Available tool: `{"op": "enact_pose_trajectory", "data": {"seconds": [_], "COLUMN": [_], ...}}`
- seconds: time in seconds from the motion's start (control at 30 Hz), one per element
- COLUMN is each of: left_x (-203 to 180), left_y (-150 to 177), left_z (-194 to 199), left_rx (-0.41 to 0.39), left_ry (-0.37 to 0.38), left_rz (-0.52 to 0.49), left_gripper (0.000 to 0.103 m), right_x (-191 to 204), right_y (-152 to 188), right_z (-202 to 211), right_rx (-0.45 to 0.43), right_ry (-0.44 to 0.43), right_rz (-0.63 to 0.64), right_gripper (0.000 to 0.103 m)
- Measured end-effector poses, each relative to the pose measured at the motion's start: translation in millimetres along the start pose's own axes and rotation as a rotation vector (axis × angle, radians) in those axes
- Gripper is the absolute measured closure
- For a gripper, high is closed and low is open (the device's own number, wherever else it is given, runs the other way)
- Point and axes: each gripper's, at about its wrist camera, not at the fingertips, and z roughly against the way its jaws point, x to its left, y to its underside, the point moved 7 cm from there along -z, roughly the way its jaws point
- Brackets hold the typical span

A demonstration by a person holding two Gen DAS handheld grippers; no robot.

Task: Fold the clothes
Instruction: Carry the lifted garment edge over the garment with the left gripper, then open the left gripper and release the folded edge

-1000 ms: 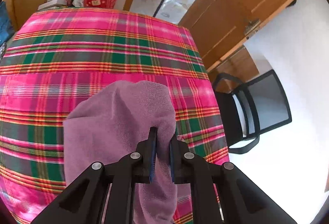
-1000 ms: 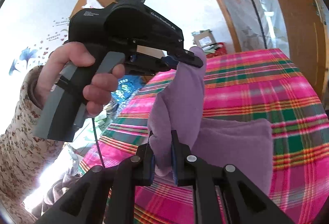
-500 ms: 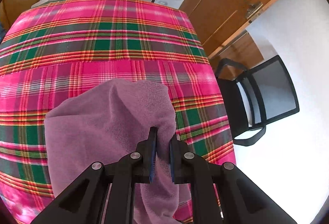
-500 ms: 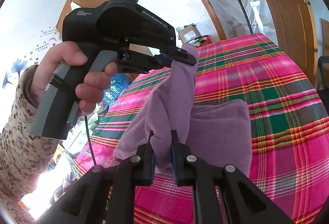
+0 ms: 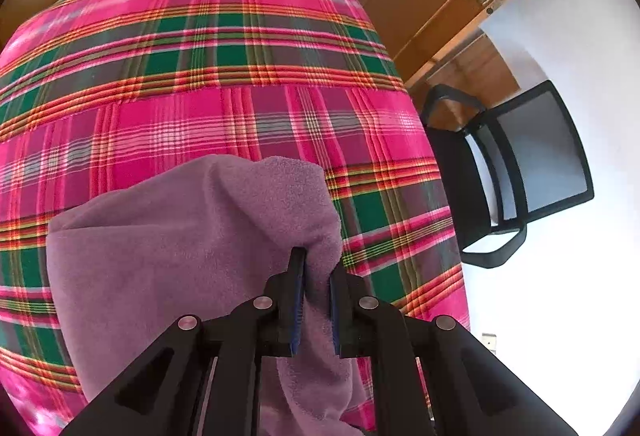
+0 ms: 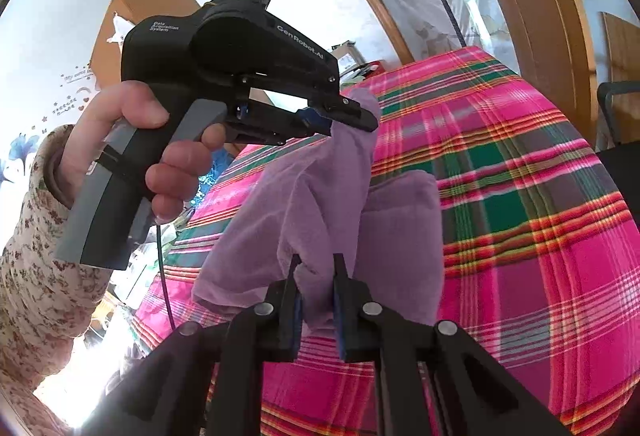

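Since a second ago, both claws have lifted the purple fleece garment (image 5: 168,260) higher above the plaid-covered counter (image 5: 248,47). Left claw (image 5: 317,276) and right claw (image 6: 317,276) each stay clenched on a corner — keep both level and the edge taut before laying it over.

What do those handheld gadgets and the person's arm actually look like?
The left gripper has a black moulded body with a grey pistol handle, white "GenRobot.AI" lettering, and a thin dark cable hanging below. Its fingers carry blue pads, as do the right gripper's black fingers with silver rivets. The left hand emerges from a cream floral sleeve.
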Motion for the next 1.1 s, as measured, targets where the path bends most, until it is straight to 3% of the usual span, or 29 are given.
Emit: {"op": "enact_pose_trajectory", "data": {"seconds": [0.43, 0.6, 0.73, 1.1], "left_x": [3, 4, 4, 56], "left_y": [0, 1, 3, 28], "left_z": [-34, -38, -31, 36], "left_rx": [0.07, 0.094, 0.093, -0.038], "left_ry": [0.024, 0.08, 0.136, 0.181], "left_rz": [0.011, 0.011, -0.008, 0.031], "left_gripper": [0.086, 0.079, 0.078, 0.078], "right_x": [-20, -25, -30, -37], "right_y": [14, 16, 19, 25], "right_z": [-4, -6, -8, 9], "right_rx": [0.028, 0.039, 0.048, 0.017], "right_ry": [0.035, 0.047, 0.056, 0.073], "right_rz": [-0.06, -0.082, -0.1, -0.146], "right_gripper": [0.09, 0.09, 0.089, 0.084]}}
